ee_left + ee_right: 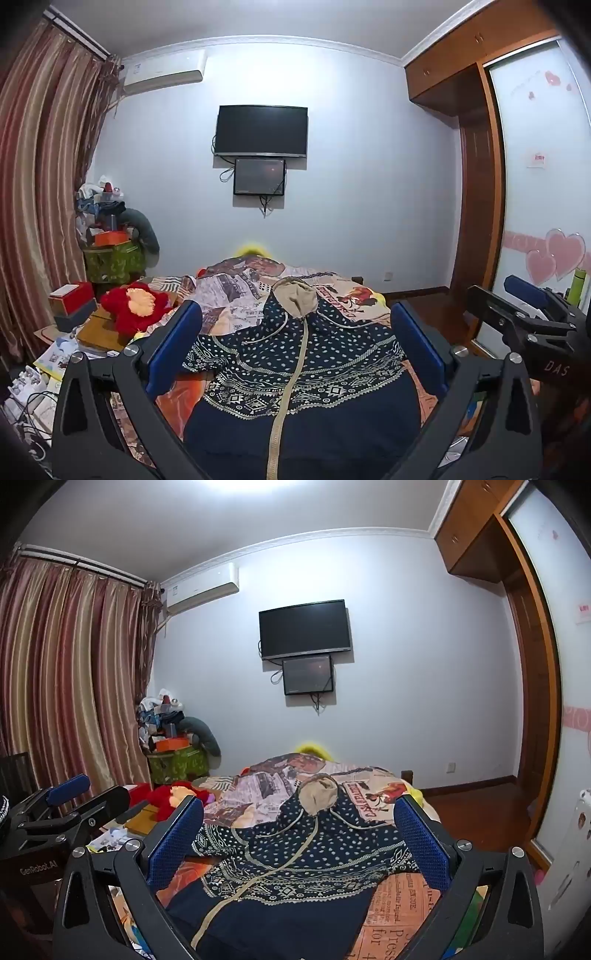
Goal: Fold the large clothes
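Note:
A navy patterned hooded jacket [295, 369] with a beige zipper and beige hood lining lies spread on the bed, hood away from me; it also shows in the right wrist view [295, 853]. My left gripper [295, 347] is open and empty, held above the jacket's near part. My right gripper [299, 838] is open and empty, held above the jacket too. The right gripper shows at the right edge of the left wrist view [517, 310], and the left gripper shows at the left edge of the right wrist view [74, 797].
The bed has a newspaper-print cover [399, 901]. A red plush toy [136, 310] lies at the bed's left, beside boxes and papers [70, 306]. A cluttered pile [107, 236] stands by the curtains. A wardrobe [480, 184] and wooden floor are on the right.

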Demonstrator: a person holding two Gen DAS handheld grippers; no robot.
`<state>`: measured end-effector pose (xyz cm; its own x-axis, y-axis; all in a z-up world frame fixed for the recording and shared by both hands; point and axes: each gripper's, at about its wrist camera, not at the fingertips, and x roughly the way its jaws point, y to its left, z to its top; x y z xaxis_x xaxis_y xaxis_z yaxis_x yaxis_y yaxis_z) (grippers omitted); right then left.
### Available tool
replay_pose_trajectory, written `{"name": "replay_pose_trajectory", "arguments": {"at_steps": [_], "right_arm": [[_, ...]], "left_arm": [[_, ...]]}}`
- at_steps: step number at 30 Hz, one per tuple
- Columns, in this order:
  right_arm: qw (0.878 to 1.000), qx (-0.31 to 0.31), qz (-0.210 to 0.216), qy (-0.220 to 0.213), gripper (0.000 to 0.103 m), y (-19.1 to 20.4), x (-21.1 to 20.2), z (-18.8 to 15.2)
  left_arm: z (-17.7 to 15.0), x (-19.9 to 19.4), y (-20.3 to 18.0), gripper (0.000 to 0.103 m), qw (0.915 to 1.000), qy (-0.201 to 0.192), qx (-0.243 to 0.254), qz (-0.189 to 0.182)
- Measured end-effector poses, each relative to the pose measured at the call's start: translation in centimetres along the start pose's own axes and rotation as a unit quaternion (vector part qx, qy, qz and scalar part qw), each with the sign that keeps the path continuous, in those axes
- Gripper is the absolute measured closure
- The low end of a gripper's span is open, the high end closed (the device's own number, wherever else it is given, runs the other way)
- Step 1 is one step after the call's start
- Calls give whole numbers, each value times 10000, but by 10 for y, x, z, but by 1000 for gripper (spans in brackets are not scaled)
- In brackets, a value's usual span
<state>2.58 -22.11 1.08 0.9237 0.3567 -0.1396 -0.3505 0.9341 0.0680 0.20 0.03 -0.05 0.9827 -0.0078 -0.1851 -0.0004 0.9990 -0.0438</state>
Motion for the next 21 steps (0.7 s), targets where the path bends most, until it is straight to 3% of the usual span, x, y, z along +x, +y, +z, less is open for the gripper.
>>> {"name": "replay_pose_trajectory", "arguments": {"at_steps": [21], "right_arm": [[10000,5,-9,45,0,-2,6,-2]], "left_arm": [[0,1,3,0,10000,-15,-33,28]]}}
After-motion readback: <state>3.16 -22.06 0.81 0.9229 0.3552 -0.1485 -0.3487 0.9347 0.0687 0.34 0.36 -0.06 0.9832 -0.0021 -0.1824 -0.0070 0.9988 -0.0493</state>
